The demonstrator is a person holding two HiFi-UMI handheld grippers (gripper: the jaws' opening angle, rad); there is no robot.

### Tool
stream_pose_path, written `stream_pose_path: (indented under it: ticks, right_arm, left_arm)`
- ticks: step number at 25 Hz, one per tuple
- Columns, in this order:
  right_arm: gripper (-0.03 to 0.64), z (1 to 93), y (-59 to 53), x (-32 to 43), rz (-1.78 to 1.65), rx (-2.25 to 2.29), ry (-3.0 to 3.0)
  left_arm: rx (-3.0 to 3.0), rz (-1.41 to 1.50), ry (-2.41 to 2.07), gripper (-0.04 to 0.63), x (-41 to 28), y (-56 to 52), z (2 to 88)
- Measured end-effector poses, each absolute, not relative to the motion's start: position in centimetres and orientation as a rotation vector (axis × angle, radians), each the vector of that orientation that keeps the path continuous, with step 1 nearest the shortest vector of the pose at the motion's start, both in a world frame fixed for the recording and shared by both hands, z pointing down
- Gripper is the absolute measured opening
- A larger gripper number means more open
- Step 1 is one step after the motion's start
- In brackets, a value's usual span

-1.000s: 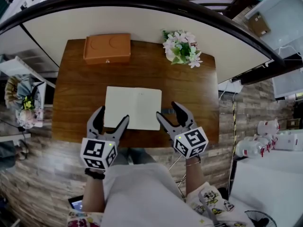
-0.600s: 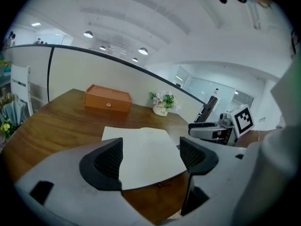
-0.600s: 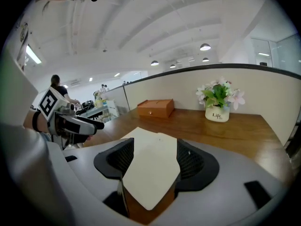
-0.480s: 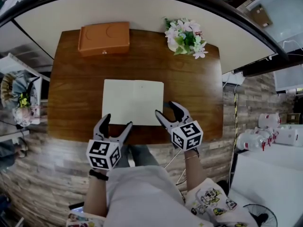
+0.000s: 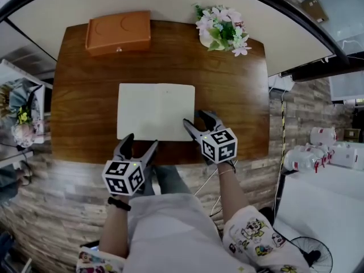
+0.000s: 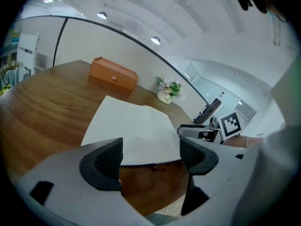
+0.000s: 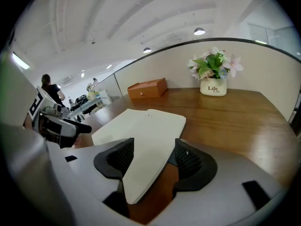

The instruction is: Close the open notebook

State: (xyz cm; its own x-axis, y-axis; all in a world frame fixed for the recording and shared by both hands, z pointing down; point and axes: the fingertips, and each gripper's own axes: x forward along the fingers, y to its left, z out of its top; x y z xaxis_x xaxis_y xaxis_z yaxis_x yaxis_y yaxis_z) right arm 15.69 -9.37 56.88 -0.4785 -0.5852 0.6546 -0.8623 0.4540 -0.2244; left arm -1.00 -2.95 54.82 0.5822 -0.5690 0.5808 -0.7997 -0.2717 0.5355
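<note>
The notebook [image 5: 156, 111] lies open and flat on the wooden table [image 5: 239, 101], with the blank cream pages up. Its near right corner reaches in between the jaws of the right gripper [image 5: 196, 118], and these jaws stand apart, not closed on it. I cannot tell if a jaw already touches the paper. The left gripper [image 5: 142, 140] also has its jaws apart with nothing between them. The near edge of the notebook runs just ahead of its tips.

I judge that the notebook is light and thin. The pages are soft and will bend, and the cover is probably a little stiffer. Because it lies flat against the wood, it will not be easy to get under its edge. The best place to take hold seems to be the outer edge of the right half, close to that corner. The lower jaw should go under the cover and not only under some sheets. This half then folds over the spine toward the left gripper's side.

The near table edge is just behind both grippers. To the right of the right gripper there is bare wood. Far ahead, the orange box [image 5: 118, 33] and the flower pot [image 5: 222, 33] stand well apart from the notebook, so the swing has free room.
</note>
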Motion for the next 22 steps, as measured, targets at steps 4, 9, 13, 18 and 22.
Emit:
stream_pose_path:
  ticks: [4, 9, 13, 18, 22]
  right_arm:
    - [0.264, 57.8, -9.9, 15.7, 0.734, 1.184, -2.179]
    - [0.264, 58.9, -10.3, 15.4, 0.722, 1.153, -2.123]
    - [0.264, 59.9, -10.3, 15.3, 0.729, 1.119, -2.074]
    - [0.264, 60.6, -10.2, 15.4, 0.808, 1.121, -2.044]
    - [0.264, 60.7, -10.2, 15.3, 0.826, 1.102, -2.017]
  left_arm:
    - [1.934, 0.334, -1.086, 0.351, -0.5, -2.7, 55.6]
    - [1.904, 0.314, -1.080, 0.351, -0.1, -2.4, 56.1]
    - [1.866, 0.285, -1.077, 0.351, 0.1, -2.0, 56.4]
    - [1.820, 0.245, -1.064, 0.351, 0.3, -1.4, 56.8]
    - [1.781, 0.210, -1.062, 0.351, 0.2, -1.2, 57.1]
